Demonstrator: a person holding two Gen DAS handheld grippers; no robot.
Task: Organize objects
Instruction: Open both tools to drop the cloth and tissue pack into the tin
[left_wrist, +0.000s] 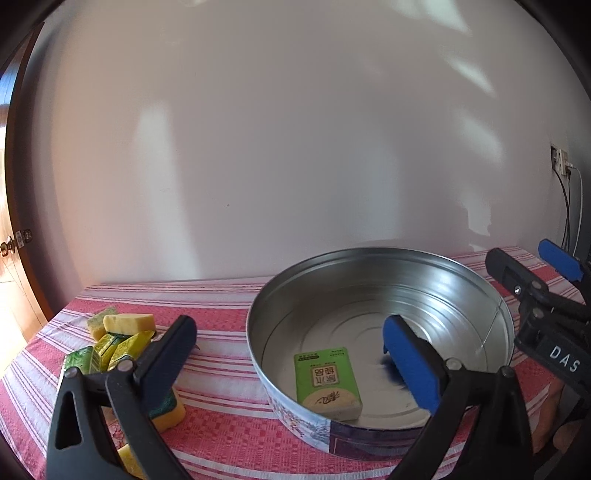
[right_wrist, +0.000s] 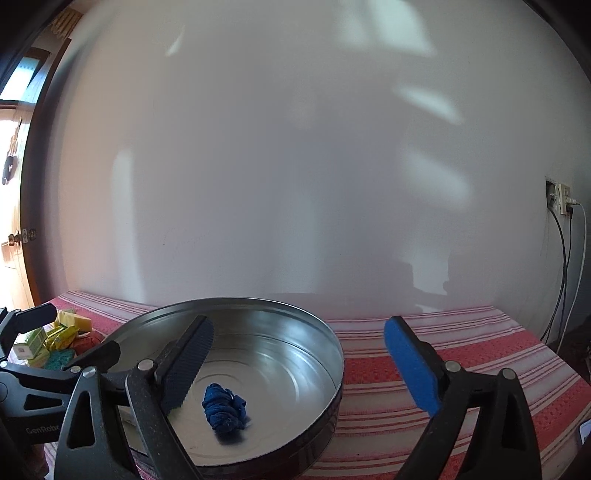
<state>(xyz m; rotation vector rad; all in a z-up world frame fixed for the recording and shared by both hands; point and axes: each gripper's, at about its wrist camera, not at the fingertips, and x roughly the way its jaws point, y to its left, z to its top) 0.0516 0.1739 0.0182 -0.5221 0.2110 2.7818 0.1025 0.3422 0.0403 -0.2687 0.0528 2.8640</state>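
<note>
A round metal tin (left_wrist: 380, 254) stands on the red striped tablecloth (left_wrist: 221, 369). A green box (left_wrist: 327, 380) lies flat inside it near the front wall. In the right wrist view the same tin (right_wrist: 334, 343) also holds a crumpled blue cloth (right_wrist: 225, 410). My left gripper (left_wrist: 288, 328) is open, one finger outside the tin's left wall and one over its inside, holding nothing. My right gripper (right_wrist: 299, 328) is open over the tin's right rim, empty too. Each gripper shows at the edge of the other's view, the right gripper (left_wrist: 521, 254) and the left gripper (right_wrist: 79, 328).
A pile of yellow and green packets (left_wrist: 118, 339) lies left of the tin, also seen as the pile (right_wrist: 62, 332). A yellow sponge (left_wrist: 170, 410) sits under my left finger. A white wall backs the table. A wall socket (right_wrist: 557, 197) with cables hangs at the right.
</note>
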